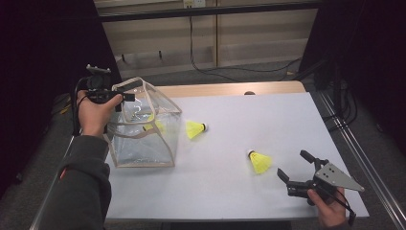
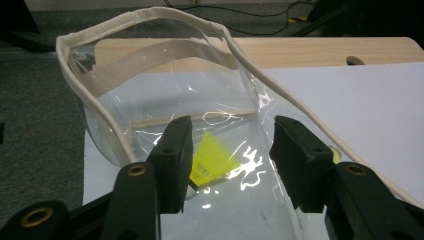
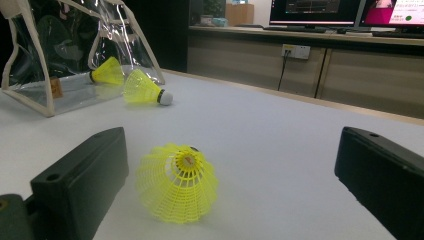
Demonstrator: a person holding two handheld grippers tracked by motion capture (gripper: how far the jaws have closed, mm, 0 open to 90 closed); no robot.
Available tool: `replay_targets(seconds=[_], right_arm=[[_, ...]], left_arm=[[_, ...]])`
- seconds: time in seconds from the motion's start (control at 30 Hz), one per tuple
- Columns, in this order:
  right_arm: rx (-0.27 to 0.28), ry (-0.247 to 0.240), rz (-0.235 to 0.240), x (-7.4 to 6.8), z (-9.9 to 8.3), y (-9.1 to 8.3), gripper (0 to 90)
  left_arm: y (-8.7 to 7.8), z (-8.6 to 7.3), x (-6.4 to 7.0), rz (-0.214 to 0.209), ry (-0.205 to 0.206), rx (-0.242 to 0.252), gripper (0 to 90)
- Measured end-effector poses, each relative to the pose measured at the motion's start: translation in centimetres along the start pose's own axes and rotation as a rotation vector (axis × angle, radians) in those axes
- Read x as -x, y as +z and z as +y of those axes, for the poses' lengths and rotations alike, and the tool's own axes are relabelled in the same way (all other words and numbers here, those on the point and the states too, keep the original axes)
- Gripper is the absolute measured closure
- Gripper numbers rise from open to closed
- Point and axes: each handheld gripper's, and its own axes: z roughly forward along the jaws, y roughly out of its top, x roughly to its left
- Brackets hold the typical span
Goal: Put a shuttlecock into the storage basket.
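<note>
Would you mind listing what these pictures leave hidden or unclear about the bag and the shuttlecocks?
- Shuttlecock in the clear bag: in the left gripper view, glare and a black jaw hide its cork end.
- Left gripper: in the high view, too small and dark to tell whether it touches the bag.
- Nearest shuttlecock: the right gripper view faces its open skirt, hiding the cork.
</note>
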Motion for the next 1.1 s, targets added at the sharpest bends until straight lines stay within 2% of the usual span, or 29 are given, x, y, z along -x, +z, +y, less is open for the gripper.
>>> replay_targets(seconds=[0.27, 0.37, 0.43, 0.53, 0.7, 0.77, 0.9, 1.1], right_arm=[[-0.001, 0.000, -0.001, 0.0, 0.0, 0.0, 0.7], [-0.001, 0.000, -0.001, 0.0, 0.0, 0.0, 0.7], [-0.002, 0.001, 0.000, 0.0, 0.0, 0.0, 0.7], [-0.002, 0.001, -0.001, 0.0, 0.0, 0.0, 0.7], [-0.002, 0.001, -0.002, 0.0, 0.0, 0.0, 0.7], [-0.004, 0.000, -0.002, 0.0, 0.0, 0.0, 0.7], [-0.002, 0.001, -0.002, 0.0, 0.0, -0.1, 0.7], [-0.002, 0.000, -0.001, 0.0, 0.0, 0.0, 0.7]], left_arm=[[-0.3, 0.1, 0.2, -0.029, 0.011, -0.018, 44.6], [-0.7, 0.2, 0.4, -0.036, 0.028, -0.020, 42.9], [-0.9, 0.3, 0.5, -0.043, 0.024, -0.007, 41.5], [-1.0, 0.3, 0.8, -0.056, 0.035, -0.016, 39.3], [-1.1, 0.1, 1.2, -0.085, 0.051, -0.031, 35.4], [-1.1, 0.1, 1.5, -0.096, 0.046, -0.021, 34.4], [-1.3, 0.1, 1.9, -0.119, 0.066, -0.024, 31.7], [-1.7, 0.2, 2.8, -0.169, 0.075, -0.016, 28.4]])
